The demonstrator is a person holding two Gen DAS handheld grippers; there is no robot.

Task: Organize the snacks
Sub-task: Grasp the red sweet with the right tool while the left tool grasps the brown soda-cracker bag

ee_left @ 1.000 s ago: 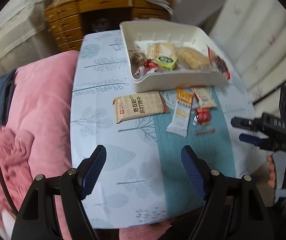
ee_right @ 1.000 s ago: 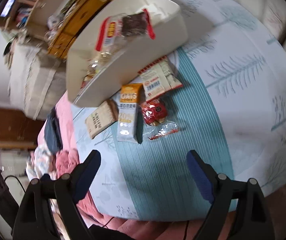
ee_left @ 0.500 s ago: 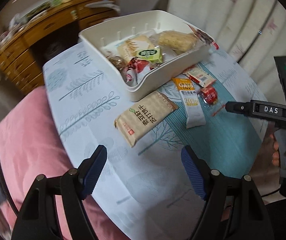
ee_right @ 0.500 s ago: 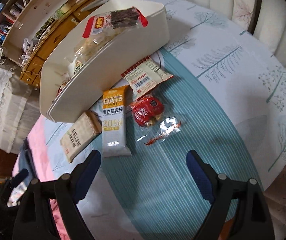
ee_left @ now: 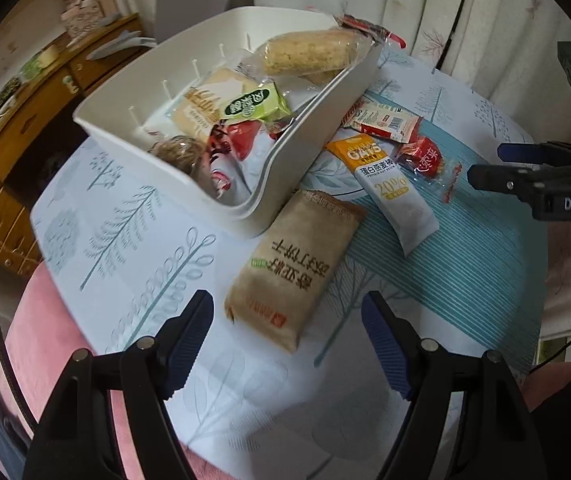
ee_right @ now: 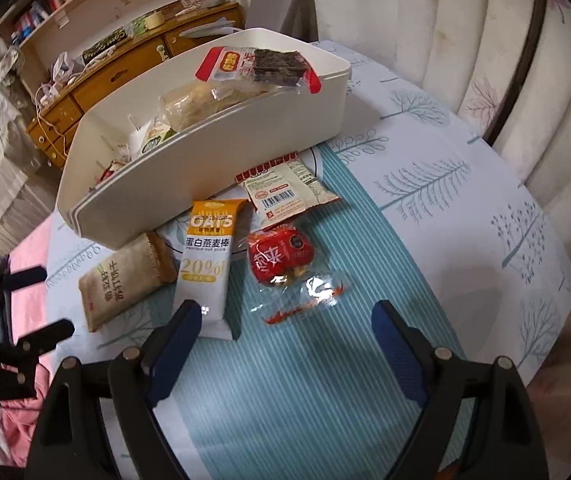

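Far left: pink bedding (ee_left: 45, 320) beside the desk (ee_left: 125, 240), which wears a tree-print cloth with a teal striped band.

Left tongs (ee_left: 285, 336) spread wide, nothing between the pads, pointed steeply down at the brown cracker pack (ee_left: 293, 264). Just ahead of the tips, that pack, its near end roughly centred between the two pads; long axis running away from the tongs toward the white bin (ee_left: 305, 152), far end touching or nearly touching the bin's front wall. Clearly the closer hand for this pack; probably the next grasp, across the short width.

Next rightward: white-and-orange oat bar (ee_right: 205, 268), long axis also running away from the camera, top end against the bin. Then red wrapped candy (ee_right: 281, 256) with a clear crinkled wrapper (ee_right: 309, 292) just in front of it, and behind both a flat red-edged sachet (ee_right: 285, 192) partly tucked under the bin wall.

Right tongs (ee_right: 285, 340) likewise wide and empty, hovering over the teal band, candy and clear wrapper just ahead, oat bar's near end by the left pad.

Count outside the bin: five items — one cracker pack, one oat bar, one candy, one clear wrapper, one sachet. One bin, already holding several snacks; exact number hidden by overlap.
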